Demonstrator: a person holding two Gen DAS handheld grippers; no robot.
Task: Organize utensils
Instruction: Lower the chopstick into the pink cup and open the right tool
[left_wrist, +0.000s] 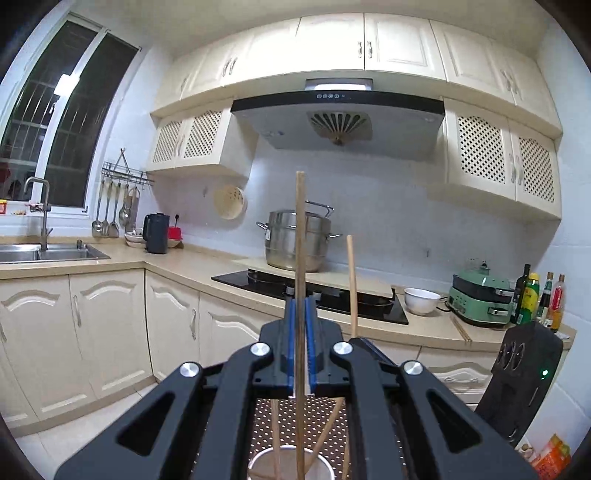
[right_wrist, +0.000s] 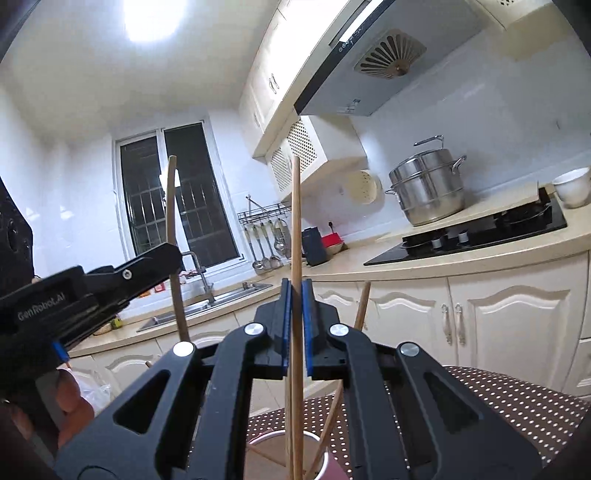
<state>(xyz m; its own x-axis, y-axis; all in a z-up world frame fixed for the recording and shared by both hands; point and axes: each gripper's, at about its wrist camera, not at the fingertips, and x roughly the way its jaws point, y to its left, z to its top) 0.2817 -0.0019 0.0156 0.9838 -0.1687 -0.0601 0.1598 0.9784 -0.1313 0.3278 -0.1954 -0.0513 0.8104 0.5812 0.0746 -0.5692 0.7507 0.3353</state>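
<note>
Wooden chopstick (left_wrist: 300, 236) stands upright, slender, light brown.

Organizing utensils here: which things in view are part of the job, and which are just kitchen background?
Part of the job:
- left tongs, shut on a chopstick
- right tongs, shut on another chopstick
- cup holding more chopsticks

Background:
- steamer pot
- white bowl
- kettle
- hanging ladles
- bottles

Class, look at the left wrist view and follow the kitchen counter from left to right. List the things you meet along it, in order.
Sink → hanging ladles → black kettle → steel steamer pot → white bowl → green cooker → bottles.
</note>
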